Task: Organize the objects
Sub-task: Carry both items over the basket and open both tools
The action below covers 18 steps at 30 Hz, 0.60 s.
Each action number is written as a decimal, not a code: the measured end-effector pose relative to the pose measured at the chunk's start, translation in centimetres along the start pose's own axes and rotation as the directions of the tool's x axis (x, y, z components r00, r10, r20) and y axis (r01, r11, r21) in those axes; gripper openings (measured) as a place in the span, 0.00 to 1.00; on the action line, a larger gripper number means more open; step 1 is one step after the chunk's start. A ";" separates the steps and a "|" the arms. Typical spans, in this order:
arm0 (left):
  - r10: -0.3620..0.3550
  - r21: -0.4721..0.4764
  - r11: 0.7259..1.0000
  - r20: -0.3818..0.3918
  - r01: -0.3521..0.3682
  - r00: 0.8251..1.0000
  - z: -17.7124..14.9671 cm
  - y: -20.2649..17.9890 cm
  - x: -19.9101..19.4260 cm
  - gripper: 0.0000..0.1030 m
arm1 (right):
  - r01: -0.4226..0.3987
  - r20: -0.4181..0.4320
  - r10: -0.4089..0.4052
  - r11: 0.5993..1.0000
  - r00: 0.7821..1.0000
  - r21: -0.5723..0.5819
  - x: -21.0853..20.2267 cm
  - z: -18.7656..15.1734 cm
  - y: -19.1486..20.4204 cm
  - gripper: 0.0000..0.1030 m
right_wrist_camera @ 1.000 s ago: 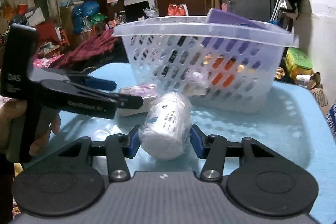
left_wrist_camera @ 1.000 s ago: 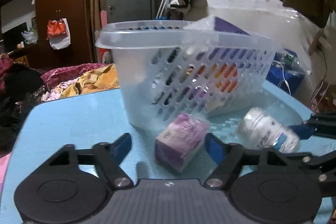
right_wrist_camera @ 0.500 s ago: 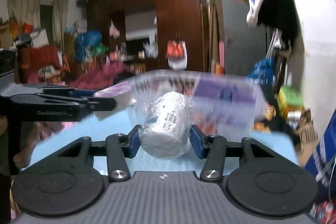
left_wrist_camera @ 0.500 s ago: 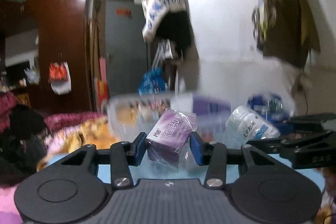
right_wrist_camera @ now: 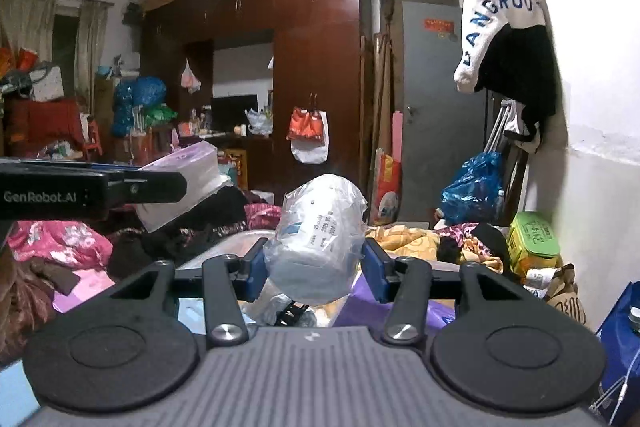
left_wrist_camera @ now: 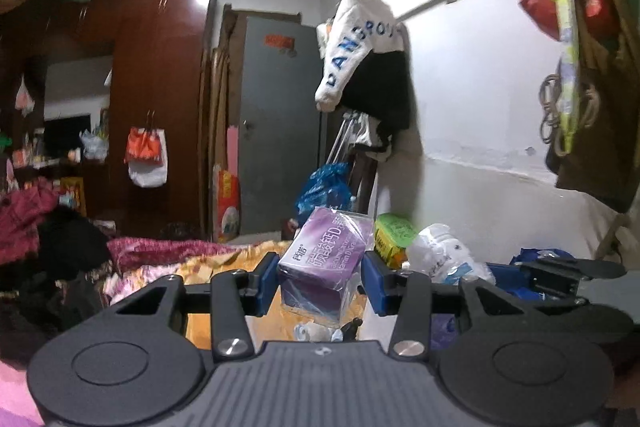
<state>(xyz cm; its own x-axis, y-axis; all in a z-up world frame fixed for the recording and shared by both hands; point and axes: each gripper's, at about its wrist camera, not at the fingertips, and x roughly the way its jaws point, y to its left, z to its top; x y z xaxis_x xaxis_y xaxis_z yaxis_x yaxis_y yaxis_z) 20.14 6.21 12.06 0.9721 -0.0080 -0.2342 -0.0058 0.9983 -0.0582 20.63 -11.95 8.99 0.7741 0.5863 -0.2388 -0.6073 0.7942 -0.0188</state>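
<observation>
My left gripper (left_wrist_camera: 320,277) is shut on a purple box (left_wrist_camera: 324,259) wrapped in clear film and holds it up in the air. My right gripper (right_wrist_camera: 316,267) is shut on a white bottle in a clear plastic bag (right_wrist_camera: 318,243), also lifted. In the left wrist view the bagged bottle (left_wrist_camera: 444,259) and the right gripper show to the right. In the right wrist view the box (right_wrist_camera: 180,187) and the left gripper show to the left. A white plastic basket rim (right_wrist_camera: 244,241) with objects inside lies just below the right gripper.
A white wall (right_wrist_camera: 600,147) stands close on the right with clothes (right_wrist_camera: 508,59) hanging on it. A green tin (right_wrist_camera: 534,239) and a blue bag (right_wrist_camera: 474,187) sit near the wall. Piled clothes (left_wrist_camera: 60,247) lie to the left. A brown wardrobe (right_wrist_camera: 312,67) stands behind.
Both grippers have risen well above the table and basket. The left gripper closed on the purple box and lifted it; the right kept its hold on the bagged bottle.
</observation>
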 end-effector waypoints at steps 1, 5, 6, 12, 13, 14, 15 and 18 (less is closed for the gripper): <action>0.002 -0.010 1.000 -0.015 -0.002 1.000 -0.4 0.2 0.6 0.47 | -0.002 -0.007 0.002 1.000 1.000 -0.003 0.2 -0.3 -0.1 0.51; -0.012 -0.022 1.000 -0.052 0.011 0.999 -1.8 0.8 2.0 0.47 | -0.022 -0.020 0.022 1.000 1.000 -0.004 1.3 -1.2 -0.2 0.51; -0.015 -0.024 1.000 -0.055 0.014 0.998 -2.0 0.9 2.2 0.47 | -0.030 -0.024 0.030 0.999 0.999 -0.010 1.4 -1.5 0.0 0.51; 0.018 -0.042 0.999 -0.071 -0.021 0.997 -2.7 1.7 2.7 0.47 | -0.048 -0.040 0.048 0.999 0.998 0.003 1.8 -2.3 0.2 0.51; 0.026 -0.042 0.999 -0.071 -0.029 0.997 -2.7 1.8 2.8 0.47 | -0.046 -0.040 0.047 0.999 0.998 0.005 1.8 -2.3 0.3 0.51; 0.032 -0.044 0.998 -0.072 -0.035 0.997 -2.8 1.9 2.8 0.47 | -0.046 -0.038 0.046 0.999 0.998 0.004 1.8 -2.3 0.2 0.51; 0.033 -0.045 0.998 -0.073 -0.036 0.997 -2.9 2.0 2.8 0.47 | -0.045 -0.041 0.045 0.999 0.998 0.005 1.9 -2.3 0.2 0.51; 0.049 -0.055 0.997 -0.082 -0.053 0.995 -3.1 2.1 3.5 0.47 | -0.045 -0.044 0.046 0.999 0.998 0.013 1.9 -2.3 -0.1 0.51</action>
<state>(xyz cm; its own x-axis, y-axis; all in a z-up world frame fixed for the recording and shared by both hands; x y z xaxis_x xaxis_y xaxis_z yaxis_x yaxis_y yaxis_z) 22.75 8.08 8.07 0.9482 0.0357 -0.3157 -0.0702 0.9927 -0.0985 21.75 -11.24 6.28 0.7368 0.6145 -0.2820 -0.6394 0.7689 0.0046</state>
